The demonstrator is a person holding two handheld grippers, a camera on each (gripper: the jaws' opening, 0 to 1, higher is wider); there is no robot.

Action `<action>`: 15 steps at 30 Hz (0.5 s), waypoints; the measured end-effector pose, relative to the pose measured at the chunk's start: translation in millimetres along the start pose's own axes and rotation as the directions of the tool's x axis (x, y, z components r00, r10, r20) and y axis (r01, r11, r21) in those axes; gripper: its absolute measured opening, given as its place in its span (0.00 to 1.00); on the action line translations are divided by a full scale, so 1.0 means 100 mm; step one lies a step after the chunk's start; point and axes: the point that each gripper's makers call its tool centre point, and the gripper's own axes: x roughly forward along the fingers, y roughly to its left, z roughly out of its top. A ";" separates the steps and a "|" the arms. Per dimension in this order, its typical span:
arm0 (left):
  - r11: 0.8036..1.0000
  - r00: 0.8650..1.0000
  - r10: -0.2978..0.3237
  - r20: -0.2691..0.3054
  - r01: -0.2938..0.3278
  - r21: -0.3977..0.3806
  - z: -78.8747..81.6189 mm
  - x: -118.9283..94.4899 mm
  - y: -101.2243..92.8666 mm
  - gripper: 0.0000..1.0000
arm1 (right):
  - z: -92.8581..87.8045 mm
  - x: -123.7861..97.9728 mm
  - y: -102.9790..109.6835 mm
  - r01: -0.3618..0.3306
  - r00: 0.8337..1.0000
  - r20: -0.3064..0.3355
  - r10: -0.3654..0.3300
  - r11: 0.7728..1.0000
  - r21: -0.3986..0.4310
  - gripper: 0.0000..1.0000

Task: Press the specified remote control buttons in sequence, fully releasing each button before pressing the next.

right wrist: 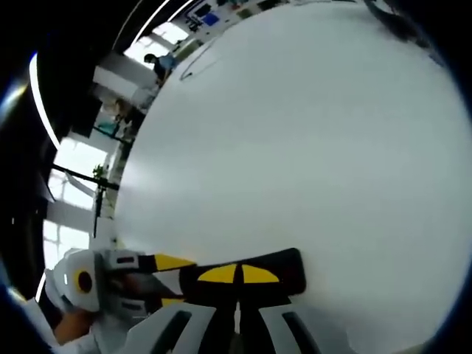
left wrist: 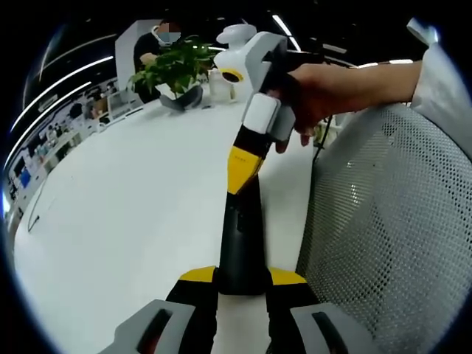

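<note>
— White worktop [left wrist: 133, 214] all across, office behind it. What does the remote [left wrist: 240, 243] look like?

— Long, narrow and dark, almost black. In the left gripper view it runs up from the bottom centre, raised over the worktop near the edge. I cannot make out any buttons on it.

— How many of each thing?

— One remote and two claws. One leafy plant [left wrist: 173, 66] at the far end of the worktop, one mesh chair [left wrist: 391, 221] beside its edge, and one bare hand [left wrist: 328, 88] holding the right claw [left wrist: 242, 175].

— And the claws?

— The left claw [left wrist: 242, 279] is clenched on the near end of the remote, one yellow tip on each side. The right claw comes down from above with its yellow tips pinched together, grasping nothing, the point touching the remote's far end.

— What does the other view add?

— In the right gripper view the right claw [right wrist: 238, 276] has both tips set together on the remote [right wrist: 284, 271], which lies crosswise there. The left claw [right wrist: 171, 279] enters from the left and holds the remote's other end. Bright windows [right wrist: 74, 162] show beyond the worktop [right wrist: 310, 133]. The plant, the chair and that hand are seen from the left gripper view
</note>
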 end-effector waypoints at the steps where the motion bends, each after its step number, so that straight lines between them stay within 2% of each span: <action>1: 1.000 1.000 0.000 0.000 0.000 0.000 0.00 0.00 0.00 0.24 | 0.00 0.01 0.00 0.006 1.000 0.005 -0.006 1.000 -0.010 0.00; 3: 1.000 1.000 0.001 0.001 -0.001 -0.001 0.00 0.00 0.00 0.24 | 0.00 0.01 0.00 0.030 1.000 0.012 -0.029 0.997 -0.069 0.00; 7: 1.000 1.000 0.003 0.002 -0.003 -0.004 0.00 0.00 0.01 0.24 | -0.01 0.01 0.02 0.064 0.998 0.020 -0.062 0.992 -0.112 0.00; 15: 1.000 1.000 0.004 0.005 -0.004 -0.007 0.00 0.00 0.00 0.24 | 0.00 0.01 0.01 0.053 0.999 0.015 -0.052 0.992 -0.117 0.00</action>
